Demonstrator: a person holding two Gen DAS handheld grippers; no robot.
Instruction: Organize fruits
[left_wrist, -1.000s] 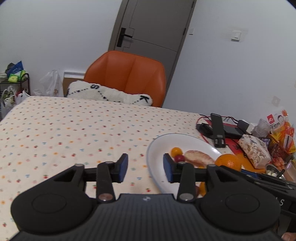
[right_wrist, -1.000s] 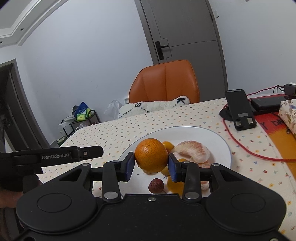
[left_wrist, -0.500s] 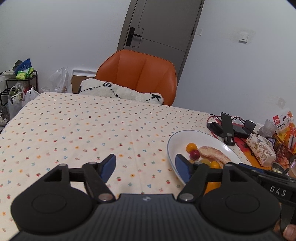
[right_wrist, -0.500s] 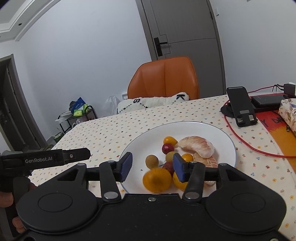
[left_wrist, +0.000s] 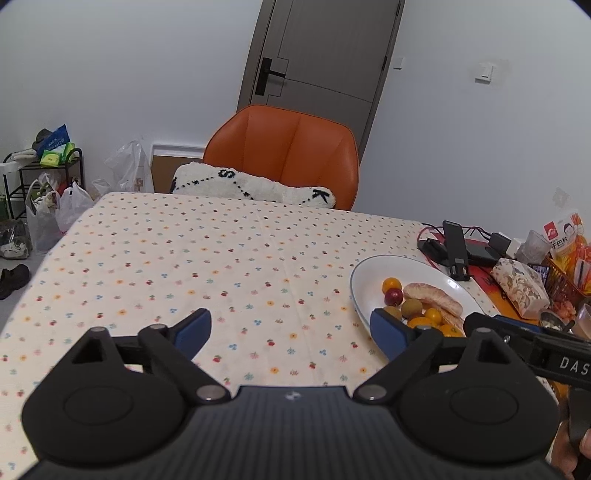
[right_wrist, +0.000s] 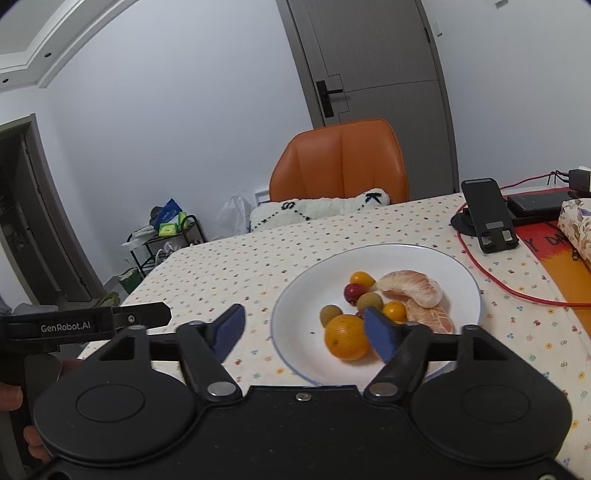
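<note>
Plate (right_wrist: 458, 266): one, white, on the dotted tablecloth (left_wrist: 221, 266).
Fruit on plate: one orange (right_wrist: 346, 336), two pomelo segments (right_wrist: 412, 286), three small yellow-orange fruits, two brownish round ones, one red one; more may hide behind the right gripper's finger.
Right gripper (right_wrist: 303, 328): jaws spread wide, holding nothing.
Left gripper (left_wrist: 291, 328): jaws wide apart, holding nothing, over bare cloth left of the plate.
Change: a second ago the right gripper clamped the orange above the plate; now the orange lies on the plate's near side. Both grippers have opened wider.
Orange vs right gripper: between the fingers, just beside the right pad.
</note>
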